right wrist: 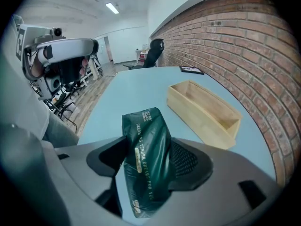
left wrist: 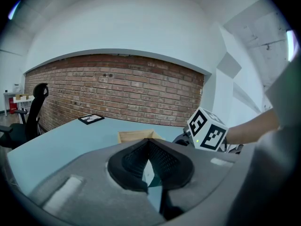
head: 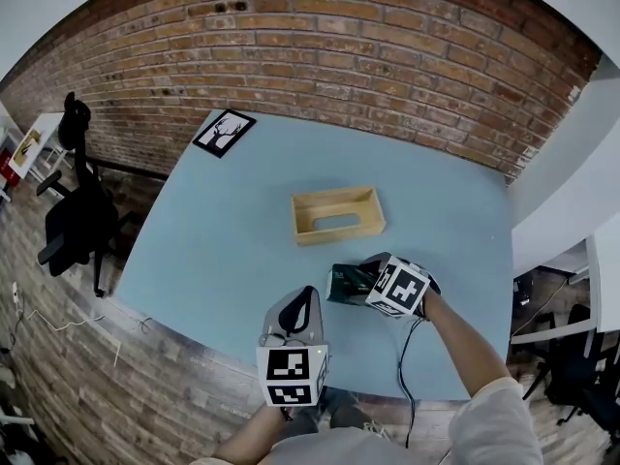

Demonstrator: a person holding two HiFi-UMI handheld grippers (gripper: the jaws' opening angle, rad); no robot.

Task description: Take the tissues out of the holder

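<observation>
1 tissue pack [right wrist: 143,168] is clamped by right gripper [right wrist: 149,147], held outside emptied holder [right wrist: 221,126], likely for set-down | left gripper [left wrist: 148,142] is closed, empty

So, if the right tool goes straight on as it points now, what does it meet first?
Likely the blue table, with the held green tissue pack touching before the jaws.

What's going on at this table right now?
A person works with tongs in each hand. The right tongs grip a dark green tissue pack over the blue table, outside the wooden holder, which looks empty. The left tongs are shut on nothing, off to the side near the table's edge.
</observation>
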